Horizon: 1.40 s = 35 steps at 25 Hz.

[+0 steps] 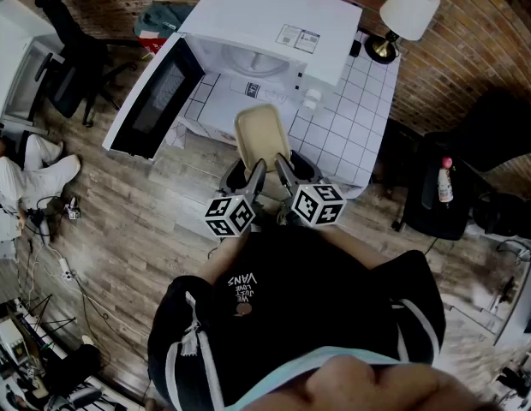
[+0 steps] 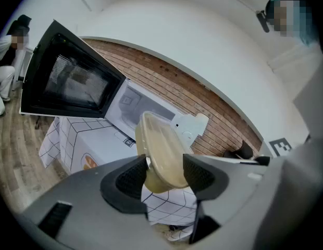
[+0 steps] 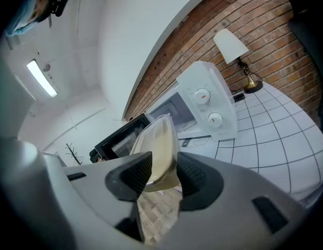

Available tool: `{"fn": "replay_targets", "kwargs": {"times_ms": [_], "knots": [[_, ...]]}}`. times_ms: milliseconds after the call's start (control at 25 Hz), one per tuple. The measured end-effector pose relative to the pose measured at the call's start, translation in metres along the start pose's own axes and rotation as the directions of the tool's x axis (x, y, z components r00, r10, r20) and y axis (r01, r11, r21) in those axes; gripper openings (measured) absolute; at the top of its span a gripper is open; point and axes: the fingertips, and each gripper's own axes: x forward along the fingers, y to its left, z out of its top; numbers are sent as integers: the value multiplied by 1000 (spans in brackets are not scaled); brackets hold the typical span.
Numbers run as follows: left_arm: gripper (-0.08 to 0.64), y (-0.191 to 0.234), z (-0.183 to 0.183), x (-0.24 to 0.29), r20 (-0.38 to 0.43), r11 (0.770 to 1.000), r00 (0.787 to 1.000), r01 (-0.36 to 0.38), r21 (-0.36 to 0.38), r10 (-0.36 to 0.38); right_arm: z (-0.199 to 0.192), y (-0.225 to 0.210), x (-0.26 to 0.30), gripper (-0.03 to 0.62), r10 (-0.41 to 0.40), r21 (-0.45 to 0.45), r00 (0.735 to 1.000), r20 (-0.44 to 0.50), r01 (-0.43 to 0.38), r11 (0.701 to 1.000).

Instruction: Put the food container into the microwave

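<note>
A beige, lidded food container (image 1: 262, 139) hangs in the air in front of the white microwave (image 1: 278, 24), whose door (image 1: 156, 97) stands wide open to the left. My left gripper (image 1: 248, 181) and right gripper (image 1: 288, 176) each clamp the container's near end from their own side. In the left gripper view the container (image 2: 160, 152) sits tilted between the pads of my left gripper (image 2: 164, 177), with the open cavity (image 2: 136, 105) beyond. In the right gripper view my right gripper (image 3: 164, 173) pinches the container's edge (image 3: 159, 147).
The microwave stands on a table with a white grid cloth (image 1: 355, 114). A lamp (image 1: 407, 11) stands at the table's far right corner. A black office chair (image 1: 73, 54) is at the left, and a bottle (image 1: 445, 182) rests on dark furniture at the right. A person sits on the floor at far left.
</note>
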Motion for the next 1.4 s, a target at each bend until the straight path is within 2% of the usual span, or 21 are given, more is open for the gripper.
{"fn": "replay_targets", "kwargs": {"times_ms": [640,1000,1400], "knots": [[225,8,3,-1,-2,1000,1000,-5,-3,5,-1,4,9,141,16,33,1000,6,-16,999],[225,29,20,7,-30,1000,999,29,5,-29,2,12,32,141,-18,45,1000,19,17,999],[225,53,40,21,-87,996,992,93,16,-91,6,20,60,141,-94,78,994,59,89,993]]}}
